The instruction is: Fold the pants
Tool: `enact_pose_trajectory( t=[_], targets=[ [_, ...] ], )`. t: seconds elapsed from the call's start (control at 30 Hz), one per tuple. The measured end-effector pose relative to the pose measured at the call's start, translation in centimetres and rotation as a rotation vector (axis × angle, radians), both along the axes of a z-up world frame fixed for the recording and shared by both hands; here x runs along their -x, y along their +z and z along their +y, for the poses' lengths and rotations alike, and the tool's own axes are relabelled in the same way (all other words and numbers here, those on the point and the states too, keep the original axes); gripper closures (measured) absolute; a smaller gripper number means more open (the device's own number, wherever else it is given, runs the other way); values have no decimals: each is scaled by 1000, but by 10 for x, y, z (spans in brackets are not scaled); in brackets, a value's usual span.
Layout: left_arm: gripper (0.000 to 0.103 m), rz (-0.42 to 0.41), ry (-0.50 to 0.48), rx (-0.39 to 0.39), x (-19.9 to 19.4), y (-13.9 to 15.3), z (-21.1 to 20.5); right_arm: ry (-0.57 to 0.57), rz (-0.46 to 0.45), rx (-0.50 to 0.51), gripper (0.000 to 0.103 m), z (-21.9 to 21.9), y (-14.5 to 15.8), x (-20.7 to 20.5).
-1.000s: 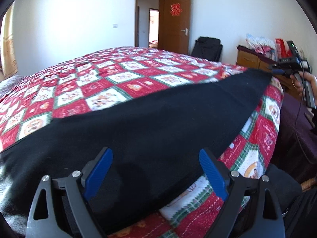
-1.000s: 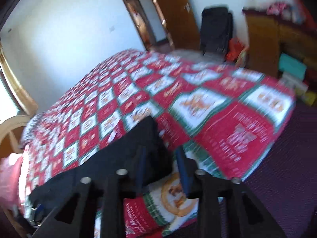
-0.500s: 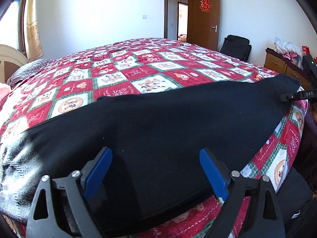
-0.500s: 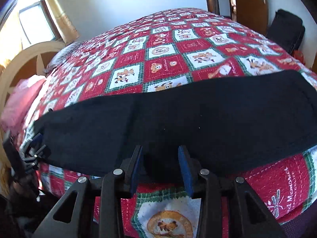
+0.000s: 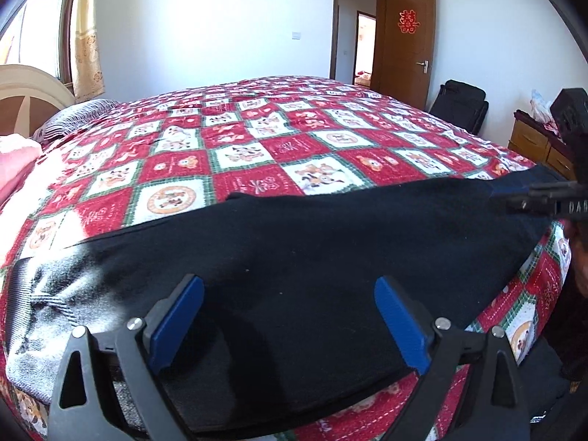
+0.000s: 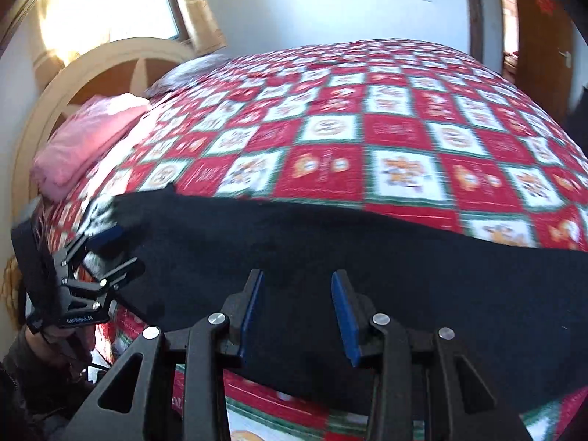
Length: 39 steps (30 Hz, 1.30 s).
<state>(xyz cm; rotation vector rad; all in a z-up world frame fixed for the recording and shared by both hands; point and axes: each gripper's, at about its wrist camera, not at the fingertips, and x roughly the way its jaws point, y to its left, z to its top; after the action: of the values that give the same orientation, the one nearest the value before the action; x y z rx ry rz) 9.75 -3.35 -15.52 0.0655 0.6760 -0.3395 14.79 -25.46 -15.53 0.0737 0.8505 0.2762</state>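
Two grippers over black fabric pants (image 5: pixel 312 257) on the red patchwork quilt (image 5: pixel 257 139): left gripper (image 5: pixel 288 316) jaws spreading wide, right gripper (image 6: pixel 297 312) jaws part-spread, both pinching nothing.

Black pants (image 5: pixel 301 257) flat (lengthwise) across quilt's edge.

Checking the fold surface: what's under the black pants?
The black pants lie flat on the red patchwork quilt, which shows along their edges. Whatever is directly beneath the fabric is covered.

red double-happiness paper sign (image 5: pixel 407 21) on brown wooden door (image 5: pixel 408 47); white letters "da" on black right gripper (image 5: pixel 544 204).
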Motion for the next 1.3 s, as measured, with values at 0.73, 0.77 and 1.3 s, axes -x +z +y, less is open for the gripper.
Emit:
enact_pose_trajectory(
  t=[0.73, 0.77, 1.3],
  targets=[
    [1, -36, 194, -42, -13, 9, 60, 21, 29, -28, 56, -3, -27, 3],
    [1, -26, 228, -48, -16, 7, 68, 11, 37, -26, 52, -6, -28, 2],
    [0, 45, 360, 41, -18, -12, 114, -296, -121, -22, 52, -166, 59, 53]
  ],
)
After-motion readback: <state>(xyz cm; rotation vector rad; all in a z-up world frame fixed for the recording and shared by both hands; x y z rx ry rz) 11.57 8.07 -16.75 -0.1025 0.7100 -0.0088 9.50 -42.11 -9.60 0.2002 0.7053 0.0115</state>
